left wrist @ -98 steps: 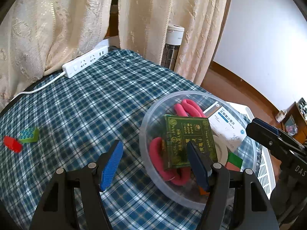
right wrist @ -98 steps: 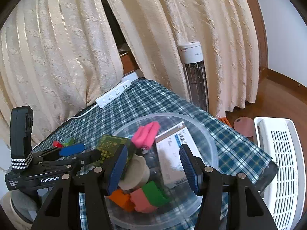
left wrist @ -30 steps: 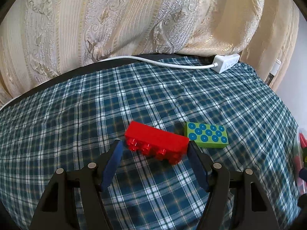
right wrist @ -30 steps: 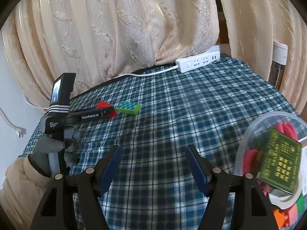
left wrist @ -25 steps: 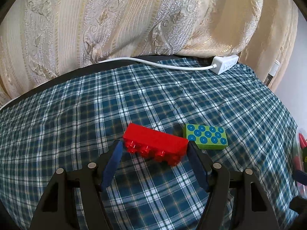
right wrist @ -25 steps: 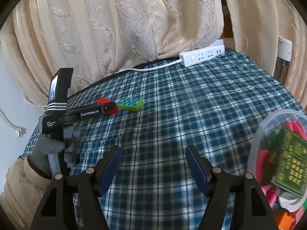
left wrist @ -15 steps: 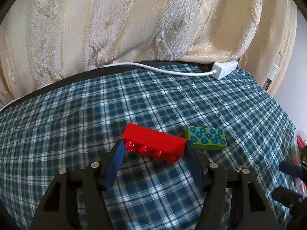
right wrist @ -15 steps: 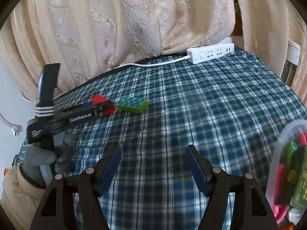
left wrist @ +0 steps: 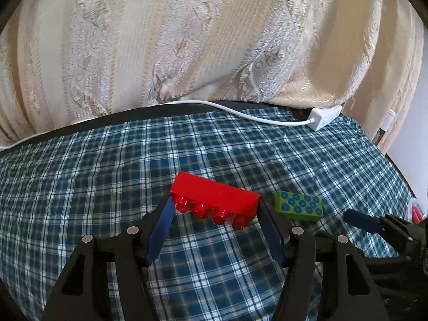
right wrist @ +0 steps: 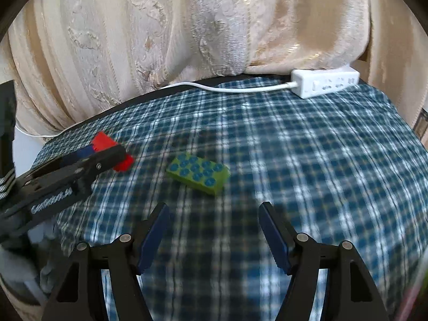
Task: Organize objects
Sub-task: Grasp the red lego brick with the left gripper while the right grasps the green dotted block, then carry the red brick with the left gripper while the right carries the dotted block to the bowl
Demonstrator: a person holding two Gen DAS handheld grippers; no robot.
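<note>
A red brick (left wrist: 214, 196) sits between the blue pads of my left gripper (left wrist: 214, 208), which is shut on its two ends; the brick looks held just off the plaid cloth. Just to its right a green brick with blue studs (left wrist: 299, 206) lies flat on the cloth. In the right wrist view the same green brick (right wrist: 198, 173) lies a little ahead of my right gripper (right wrist: 214, 211), which stands open with nothing between its fingers. The left gripper (right wrist: 107, 157) shows there at the left, with the red brick (right wrist: 103, 140) in it.
A white power strip (right wrist: 325, 83) and its cable lie at the table's far edge, under cream curtains (right wrist: 187, 26). The rim of a clear bowl (left wrist: 416, 208) peeks in at the right of the left wrist view. Blue plaid cloth (right wrist: 307, 160) covers the table.
The left jaws have closed onto the red brick and raised it slightly. My right gripper has swung left toward the green brick, and the bowl has left its view.
</note>
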